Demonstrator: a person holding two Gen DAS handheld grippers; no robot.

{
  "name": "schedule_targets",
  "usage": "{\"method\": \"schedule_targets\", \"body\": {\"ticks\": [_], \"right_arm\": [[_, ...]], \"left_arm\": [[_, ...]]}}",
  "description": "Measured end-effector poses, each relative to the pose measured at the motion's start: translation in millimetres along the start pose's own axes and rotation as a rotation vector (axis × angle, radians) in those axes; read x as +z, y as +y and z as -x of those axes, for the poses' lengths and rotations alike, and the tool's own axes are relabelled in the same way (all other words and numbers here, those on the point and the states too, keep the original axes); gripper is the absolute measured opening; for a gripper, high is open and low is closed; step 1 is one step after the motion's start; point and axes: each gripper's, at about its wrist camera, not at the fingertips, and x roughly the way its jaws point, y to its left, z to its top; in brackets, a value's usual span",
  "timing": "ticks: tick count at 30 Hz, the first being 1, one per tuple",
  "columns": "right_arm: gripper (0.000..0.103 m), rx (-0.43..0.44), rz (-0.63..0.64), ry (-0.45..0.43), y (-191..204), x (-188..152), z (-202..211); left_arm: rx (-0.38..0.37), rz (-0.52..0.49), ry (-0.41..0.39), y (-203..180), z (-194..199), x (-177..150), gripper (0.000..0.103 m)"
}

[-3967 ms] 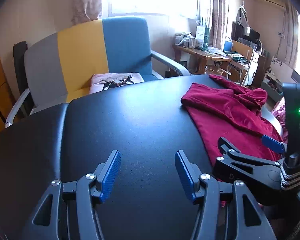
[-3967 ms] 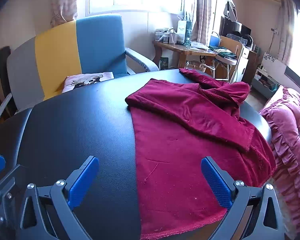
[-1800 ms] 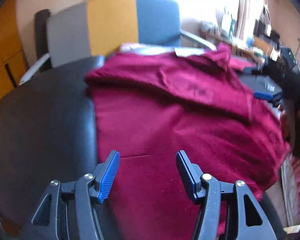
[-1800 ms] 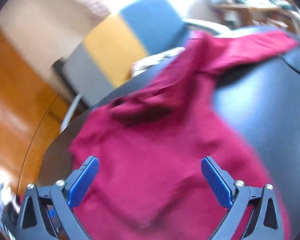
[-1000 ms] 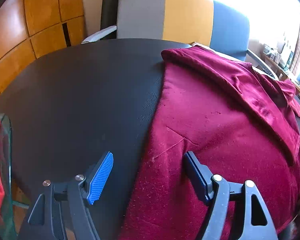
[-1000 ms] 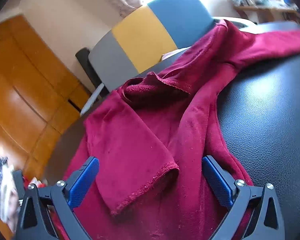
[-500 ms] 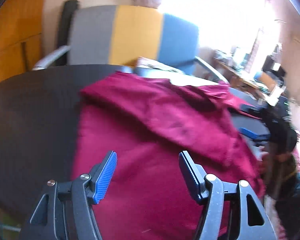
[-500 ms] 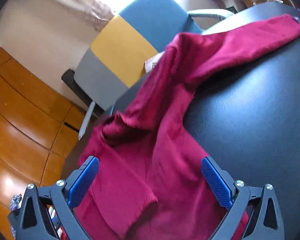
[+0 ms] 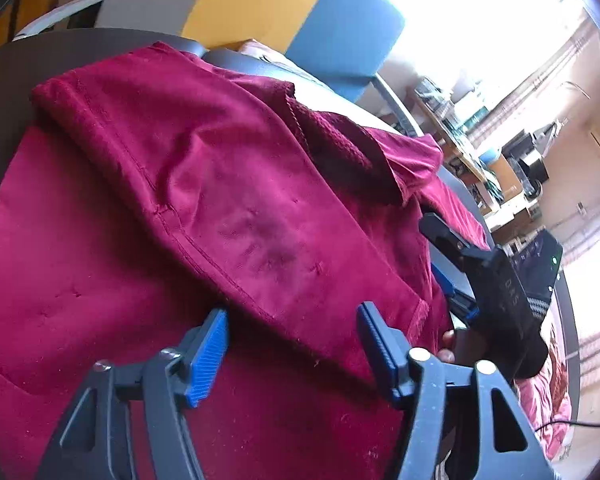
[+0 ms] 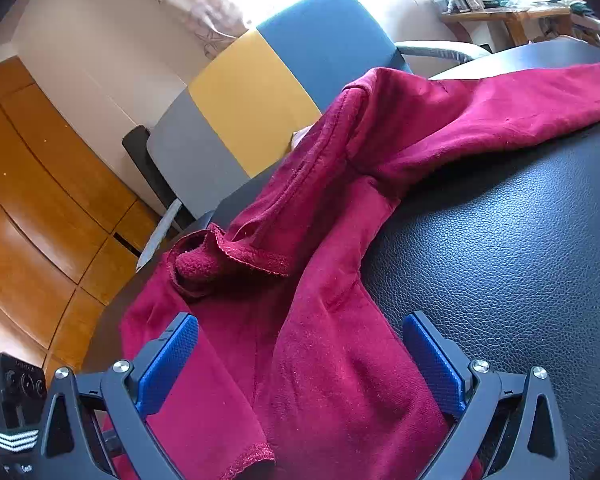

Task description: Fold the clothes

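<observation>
Black leather-grain tabletop [image 10: 520, 240] fills the near field; behind it stands a chair with grey, yellow and blue panels [image 10: 260, 80], with orange wood panelling at 9 o'clock in the right wrist view and a bright window at 12.

Task object: the dark red garment [image 9: 180, 200] lies on the table, partly bunched. One sleeve [image 10: 500, 104] runs out flat toward 2 o'clock in the right wrist view. The other sleeve [image 9: 260, 220] is laid across the body, its cuff ending near 5 o'clock in the left wrist view. The neckline [image 10: 204, 260] is rolled into a lump. The lower hem is out of frame.

Your left gripper [image 9: 292, 344] hangs over the crossed sleeve, jaws apart, nothing between the pads; contact with the cloth cannot be confirmed. Your right gripper [image 10: 300, 360] straddles the side of the body fabric, jaws wide apart, holding nothing. In the left wrist view it sits at 3 o'clock, beside the cuff.

Judgement on step: both tools appear to be positioning for a grasp. One sleeve in and one sleeve out fits either a fold under way or a garment merely dropped that way; the frames do not settle it.

Next move calls for: a pinch that takes only the layer you intend, since the cloth is stacked under both grippers. Soft pile will drag on the leather, so lift before you carry.
</observation>
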Motion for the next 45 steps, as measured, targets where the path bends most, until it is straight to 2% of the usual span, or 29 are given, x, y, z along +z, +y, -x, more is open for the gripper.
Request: {"method": "schedule_targets", "body": {"ticks": [1,2,3,4,6,8,11,14,18,21,23,26,28,34,40,45], "right_arm": [[0.103,0.000,0.001,-0.003,1,-1,-1],[0.103,0.002,0.000,-0.004,1,-1,-1],[0.103,0.005,-0.001,-0.006,1,-1,-1],[0.103,0.007,-0.002,-0.007,1,-1,-2],[0.103,0.007,-0.003,-0.008,3,-2,-3],[0.103,0.006,-0.004,-0.008,3,-2,-4],[0.103,0.006,-0.003,-0.010,3,-4,-9],[0.103,0.002,-0.001,-0.009,5,-5,-11],[0.103,-0.003,0.003,-0.006,6,-5,-12],[0.103,-0.006,0.004,-0.004,7,-6,-12],[0.103,-0.009,0.005,-0.004,7,-6,-12],[0.103,-0.013,0.007,-0.003,8,-6,-12],[0.103,-0.017,0.010,-0.001,9,-7,-12],[0.103,-0.044,0.024,0.008,14,-8,-12],[0.103,-0.097,0.060,0.024,21,-10,-14],[0.103,-0.164,0.113,0.046,28,-10,-17]], "left_arm": [[0.015,0.009,0.001,-1,-3,1,0.031],[0.025,0.024,0.007,0,-5,3,0.020],[0.021,0.049,0.015,4,-5,4,0.013],[0.005,0.078,0.018,8,-5,6,0.009],[-0.026,0.122,0.010,14,-4,10,0.007],[-0.031,0.126,-0.031,18,7,16,0.006],[-0.042,0.139,-0.125,27,36,32,0.006],[-0.016,0.185,-0.243,48,73,58,0.006],[0.120,0.258,-0.388,105,132,89,0.006],[0.274,0.338,-0.486,145,171,109,0.006],[0.400,0.427,-0.537,175,197,119,0.006],[0.545,0.546,-0.574,211,227,122,0.017],[0.566,0.504,-0.568,205,220,117,0.023],[0.582,0.289,-0.526,169,183,99,0.024],[0.411,0.012,-0.296,102,69,70,0.024],[0.428,-0.086,-0.260,84,15,41,0.025]]}}
